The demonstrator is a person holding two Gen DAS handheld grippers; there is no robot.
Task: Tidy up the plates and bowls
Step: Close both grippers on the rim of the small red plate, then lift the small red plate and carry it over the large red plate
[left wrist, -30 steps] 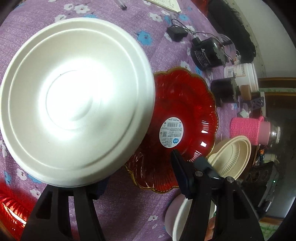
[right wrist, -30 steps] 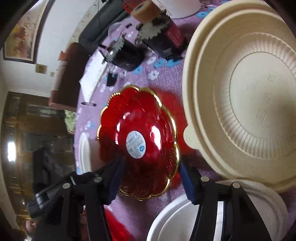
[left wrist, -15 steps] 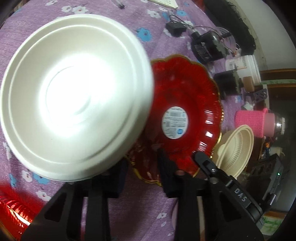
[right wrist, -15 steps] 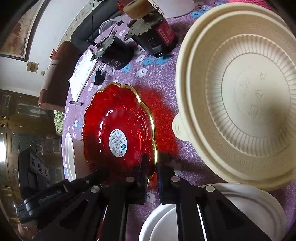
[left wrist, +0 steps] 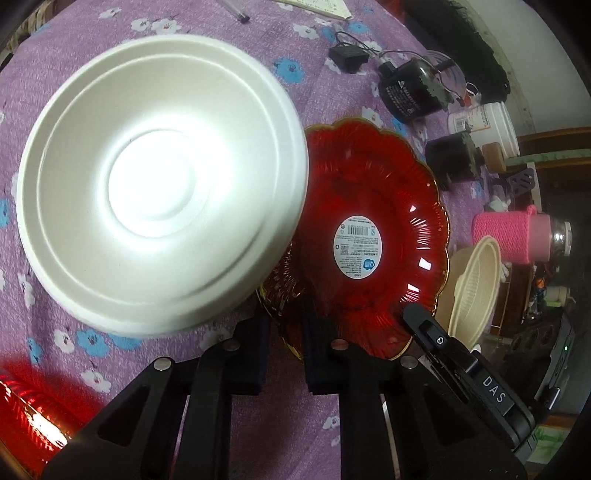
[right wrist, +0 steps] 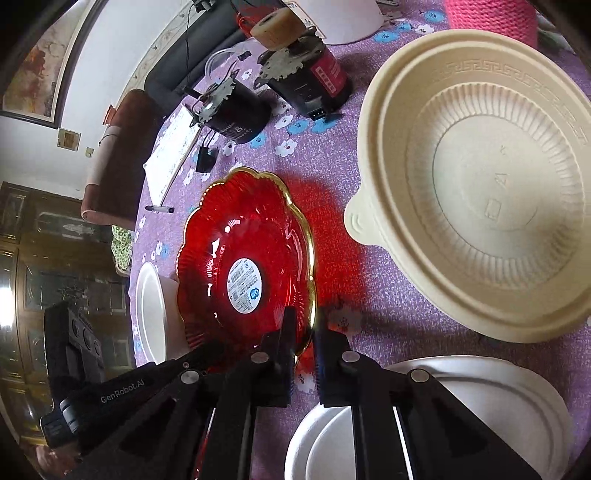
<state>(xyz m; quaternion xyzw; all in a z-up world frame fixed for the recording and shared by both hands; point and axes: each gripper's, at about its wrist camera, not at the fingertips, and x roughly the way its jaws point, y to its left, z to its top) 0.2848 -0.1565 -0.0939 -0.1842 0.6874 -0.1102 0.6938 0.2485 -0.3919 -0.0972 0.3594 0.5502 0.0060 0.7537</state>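
A red scalloped plate [left wrist: 369, 192] with a gold rim and a white sticker lies on the purple flowered cloth. My left gripper [left wrist: 284, 332] has its jaws closing on the plate's near rim, which sits between the pads. A large white foam bowl [left wrist: 159, 192] overlaps the plate's left edge. In the right wrist view my right gripper [right wrist: 306, 332] is shut on the opposite gold rim of the red plate [right wrist: 243, 236]. A cream ribbed bowl [right wrist: 480, 184] stands to its right, and white foam plates [right wrist: 498, 387] lie under the gripper.
Black motors [left wrist: 410, 92], a white jar [left wrist: 484, 125] and a pink knitted cup [left wrist: 509, 240] crowd the far right of the table. A pen [left wrist: 236, 11] lies at the back. Another red plate [left wrist: 29, 417] shows at the lower left.
Both grippers stood wide open around the red plate's rim; now both have closed onto it. The plate and bowls have barely shifted in view.
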